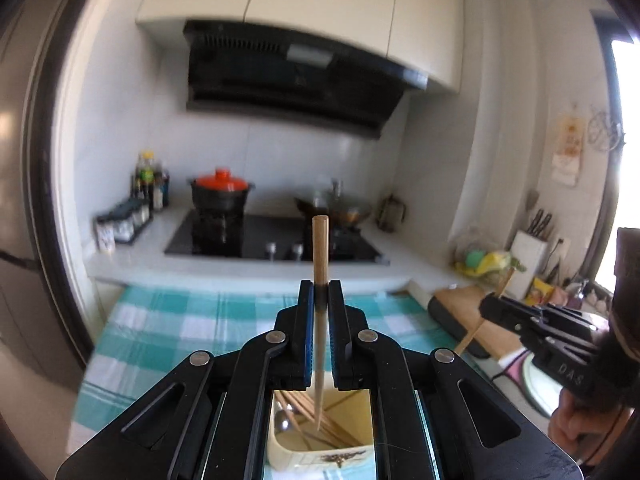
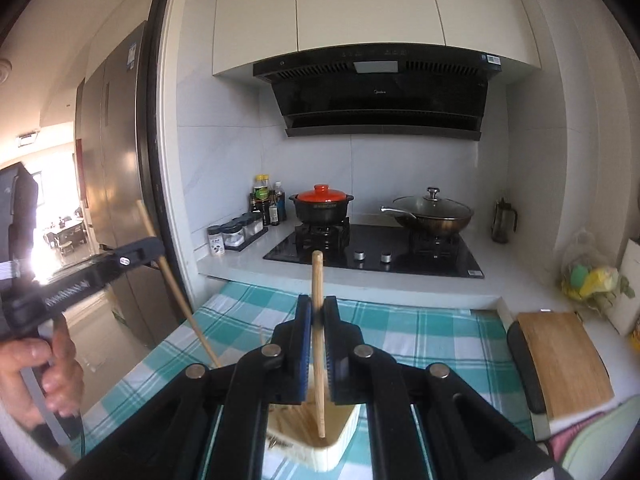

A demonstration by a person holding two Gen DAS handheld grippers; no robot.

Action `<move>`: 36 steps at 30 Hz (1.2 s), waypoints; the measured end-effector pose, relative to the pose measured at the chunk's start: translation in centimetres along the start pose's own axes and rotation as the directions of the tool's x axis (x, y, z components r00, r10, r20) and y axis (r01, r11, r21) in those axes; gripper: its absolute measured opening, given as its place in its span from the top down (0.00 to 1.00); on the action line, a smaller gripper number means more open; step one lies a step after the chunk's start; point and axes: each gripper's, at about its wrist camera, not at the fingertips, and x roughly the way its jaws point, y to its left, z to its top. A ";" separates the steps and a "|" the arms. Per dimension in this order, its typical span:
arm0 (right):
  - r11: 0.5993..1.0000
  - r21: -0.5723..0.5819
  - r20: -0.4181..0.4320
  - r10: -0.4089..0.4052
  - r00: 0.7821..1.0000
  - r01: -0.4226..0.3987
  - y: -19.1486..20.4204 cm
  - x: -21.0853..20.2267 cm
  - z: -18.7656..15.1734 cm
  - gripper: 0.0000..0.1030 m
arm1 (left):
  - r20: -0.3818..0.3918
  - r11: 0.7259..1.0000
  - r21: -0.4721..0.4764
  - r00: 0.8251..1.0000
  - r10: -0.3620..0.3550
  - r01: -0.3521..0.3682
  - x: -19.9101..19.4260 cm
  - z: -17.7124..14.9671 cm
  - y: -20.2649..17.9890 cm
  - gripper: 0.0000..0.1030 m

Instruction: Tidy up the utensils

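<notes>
Left gripper [image 1: 320, 292]: jaws pinching a chopstick [image 1: 320, 248], upright.
Right gripper [image 2: 317, 308]: jaws pinching another chopstick [image 2: 317, 280].
Tray [image 1: 288, 454]: 6 o'clock, holding remaining chopsticks, spoon.
Progress: early, judged; sorting unfinished.

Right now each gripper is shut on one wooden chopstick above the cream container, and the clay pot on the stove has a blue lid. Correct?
Not quite: the clay pot has a red lid, as the right wrist view shows. The left gripper and right gripper each clamp a chopstick above the cream container.
</notes>
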 end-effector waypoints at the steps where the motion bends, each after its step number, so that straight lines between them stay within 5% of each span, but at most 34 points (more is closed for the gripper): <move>1: 1.000 0.002 -0.021 0.004 1.000 -0.004 0.0 0.9 -0.4 0.94 | -0.029 1.000 -0.003 1.000 0.002 -0.002 1.3 -0.8 0.2 0.95; 5: 1.000 -0.002 -0.134 0.009 0.991 -0.009 -0.5 5.9 -3.2 0.94 | -0.134 1.000 0.000 0.991 0.027 -0.028 5.6 -3.8 0.9 0.95; 11: 0.999 0.041 -0.289 0.021 0.957 -0.009 -1.8 12.2 -7.4 0.91 | -0.287 0.997 -0.004 0.955 0.072 -0.076 10.0 -7.8 2.2 0.91; 12: 0.998 0.055 -0.296 0.024 0.955 -0.008 -2.0 12.5 -7.7 0.83 | -0.304 0.996 0.003 0.949 0.084 -0.087 9.9 -8.3 2.3 0.74; 13: 0.997 0.076 -0.297 0.032 0.954 -0.009 -2.4 12.5 -7.9 0.71 | -0.310 0.995 0.007 0.946 0.095 -0.098 9.5 -8.5 2.4 0.43; 14: 0.996 0.090 -0.290 0.034 0.956 -0.008 -2.6 12.2 -7.9 0.39 | -0.299 0.994 0.011 0.948 0.106 -0.108 8.9 -8.5 2.4 0.28; 15: 0.994 0.109 -0.261 0.033 0.965 -0.005 -3.0 11.3 -7.9 0.28 | -0.267 0.992 0.020 0.955 0.126 -0.125 7.8 -8.4 2.5 0.11; 16: 0.994 0.110 -0.241 0.022 0.970 0.005 -3.0 10.4 -7.9 0.26 | -0.227 0.990 0.032 0.963 0.144 -0.140 6.4 -8.3 2.5 0.05; 24: 0.992 0.056 -0.071 -0.107 0.992 0.111 -1.5 0.5 -7.0 0.20 | -0.127 0.947 0.186 0.950 0.287 -0.261 -3.4 -9.8 0.1 0.00; 29: 0.986 0.083 0.035 -0.151 0.988 0.147 1.3 -6.7 -8.2 0.00 | -0.101 0.941 0.123 0.940 0.327 -0.314 -9.1 -12.4 -2.0 0.00; 36: 0.987 0.091 0.017 -0.135 0.991 0.133 5.0 -13.7 -11.8 0.00 | -0.157 0.969 0.021 0.957 0.244 -0.244 -14.1 -14.8 -3.2 0.00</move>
